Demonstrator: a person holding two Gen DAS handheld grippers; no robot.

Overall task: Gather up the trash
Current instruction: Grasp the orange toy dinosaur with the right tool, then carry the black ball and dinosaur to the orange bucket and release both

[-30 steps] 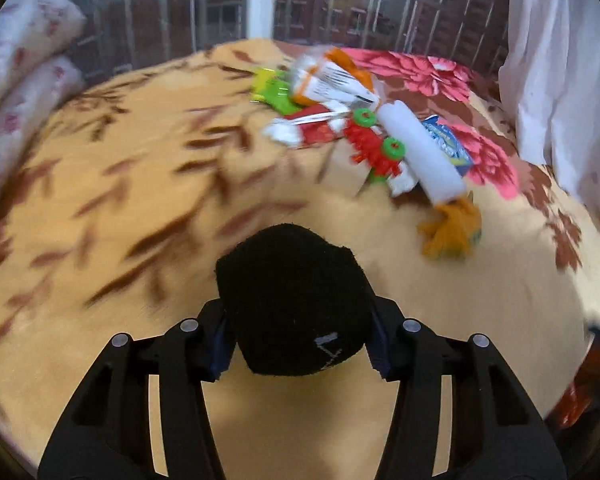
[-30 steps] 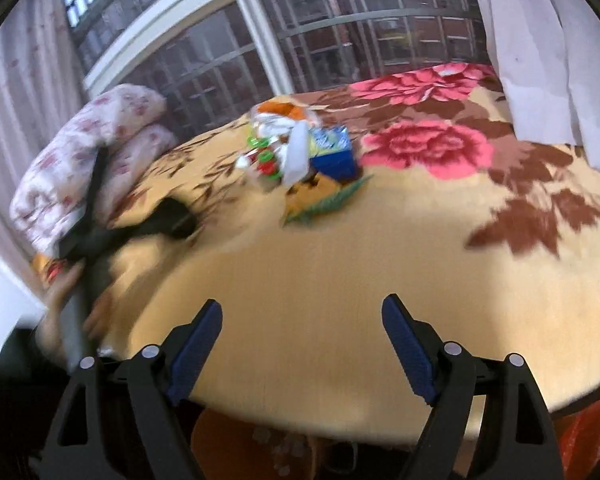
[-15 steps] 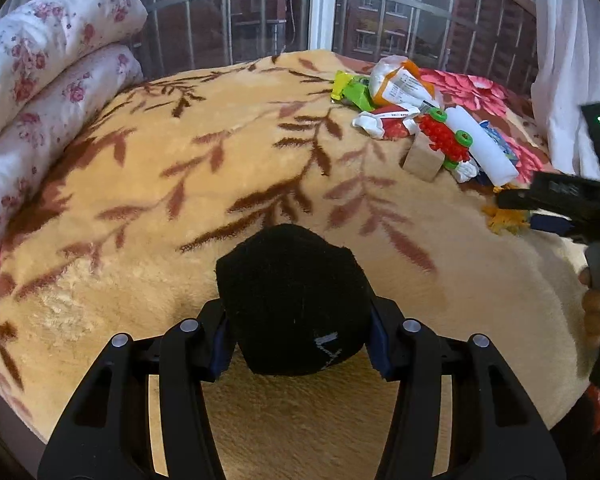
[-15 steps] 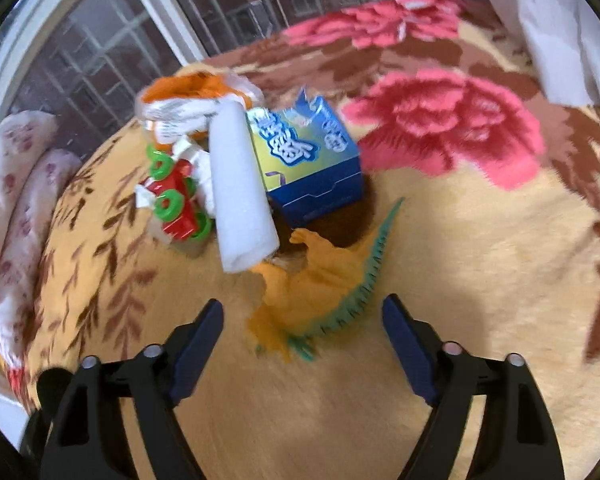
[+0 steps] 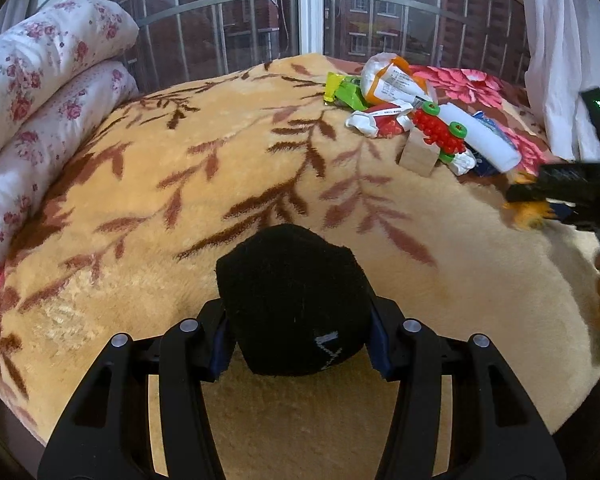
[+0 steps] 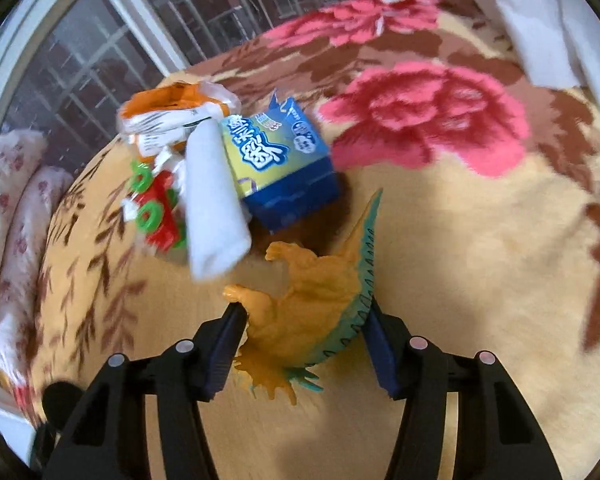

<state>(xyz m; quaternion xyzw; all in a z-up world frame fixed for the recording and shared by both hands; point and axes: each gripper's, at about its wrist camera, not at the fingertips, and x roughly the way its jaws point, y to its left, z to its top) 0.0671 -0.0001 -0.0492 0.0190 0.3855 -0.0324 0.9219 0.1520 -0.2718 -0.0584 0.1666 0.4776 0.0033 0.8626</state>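
My left gripper [image 5: 298, 336] is shut on a black rolled sock [image 5: 294, 300] above the near part of a floral blanket [image 5: 180, 184]. My right gripper [image 6: 300, 332] has its jaws around an orange toy dinosaur [image 6: 300, 304] with a teal spine, both pads at its sides. Just beyond it lies a pile: a blue carton [image 6: 280, 164], a white roll [image 6: 214, 204], a red and green toy [image 6: 156, 212] and an orange-white wrapper [image 6: 172, 116]. In the left wrist view the pile [image 5: 420, 120] is at the far right, with the right gripper [image 5: 556, 196] beside it.
Folded flowered bedding [image 5: 40, 92] lies at the far left. A barred window [image 5: 300, 12] runs behind the bed. A white curtain [image 5: 560, 40] hangs at the right. A wooden block [image 5: 418, 156] stands by the pile.
My right gripper has moved forward over the blanket to the dinosaur and narrowed its jaws around it. My left gripper still holds the sock and has swung its view left.
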